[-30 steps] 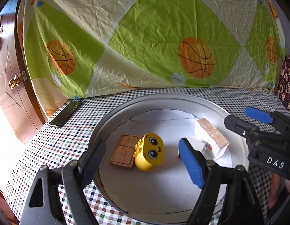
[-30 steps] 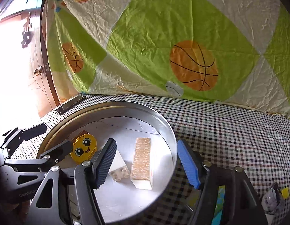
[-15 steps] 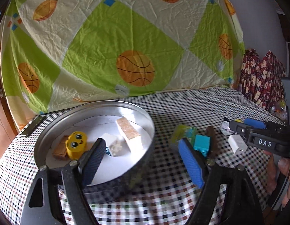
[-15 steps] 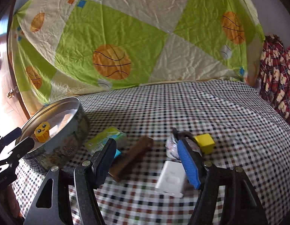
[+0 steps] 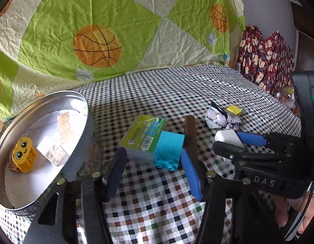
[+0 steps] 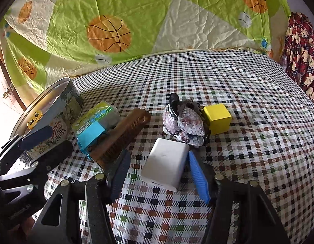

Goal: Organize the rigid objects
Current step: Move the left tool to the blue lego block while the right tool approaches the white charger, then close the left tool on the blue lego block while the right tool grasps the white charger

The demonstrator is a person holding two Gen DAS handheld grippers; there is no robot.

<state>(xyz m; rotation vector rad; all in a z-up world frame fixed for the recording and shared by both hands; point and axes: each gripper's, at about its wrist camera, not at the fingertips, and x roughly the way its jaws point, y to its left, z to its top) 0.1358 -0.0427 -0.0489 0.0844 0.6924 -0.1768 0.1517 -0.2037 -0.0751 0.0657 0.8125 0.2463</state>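
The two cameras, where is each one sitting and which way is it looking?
Left wrist view: sits on the left gripper, looking down and forward at the turquoise block; the right gripper and a hand show at the right.
Right wrist view: sits on the right gripper, looking down and forward at the white charger; the left gripper shows at the left.
Both share: the cookie tin, turquoise block, brown comb, yellow cube, checkered cloth.
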